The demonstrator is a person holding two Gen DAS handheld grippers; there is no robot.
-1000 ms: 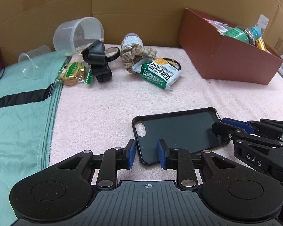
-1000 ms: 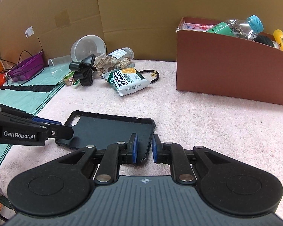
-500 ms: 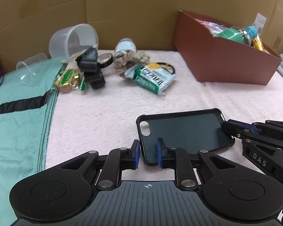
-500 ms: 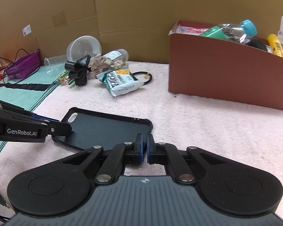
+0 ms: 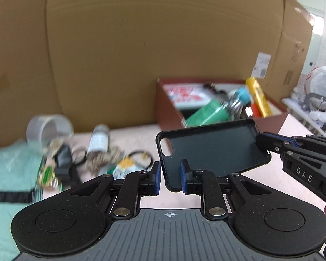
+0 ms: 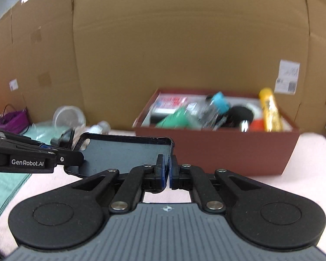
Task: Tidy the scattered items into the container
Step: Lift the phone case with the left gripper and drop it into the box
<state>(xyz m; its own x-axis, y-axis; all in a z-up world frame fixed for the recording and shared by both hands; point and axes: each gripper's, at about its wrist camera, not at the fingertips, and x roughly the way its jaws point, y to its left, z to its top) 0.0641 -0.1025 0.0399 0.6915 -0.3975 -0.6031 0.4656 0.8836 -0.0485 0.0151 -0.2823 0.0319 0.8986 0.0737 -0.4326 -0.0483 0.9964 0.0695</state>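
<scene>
We find the phone case (image 5: 210, 150) lifted clear of the counter (image 5: 293, 134), carried between the two grippers with its open face upward and its long axis running across from left to right. The right gripper (image 6: 167, 169) is pinched down on the short end of the case nearest it, its blue pads nearly meeting with only the thin wall between them. The left gripper (image 5: 170, 179) straddles the near corner at the camera-hole end; its jaws stand somewhat apart, one pad against the inside of the case and the other just outside the edge, so we cannot tell whether it is bearing any load or merely steadying. The red box (image 6: 217, 152) stands toward the back of the counter against the cardboard backdrop (image 6: 163, 54), directly ahead of the right gripper and ahead and to the right of the left one. In our judgement the right gripper is the nearer to it and has the firmer hold. The box already holds a green bottle (image 6: 178, 118), a yellow tube (image 6: 269, 111) and other goods, so free room looks limited; the case would need to travel forward over the near wall and go in flat or on edge. A cluster of loose items (image 5: 80, 158) remains at the back left of the counter, beside a tipped clear cup (image 5: 47, 128).
</scene>
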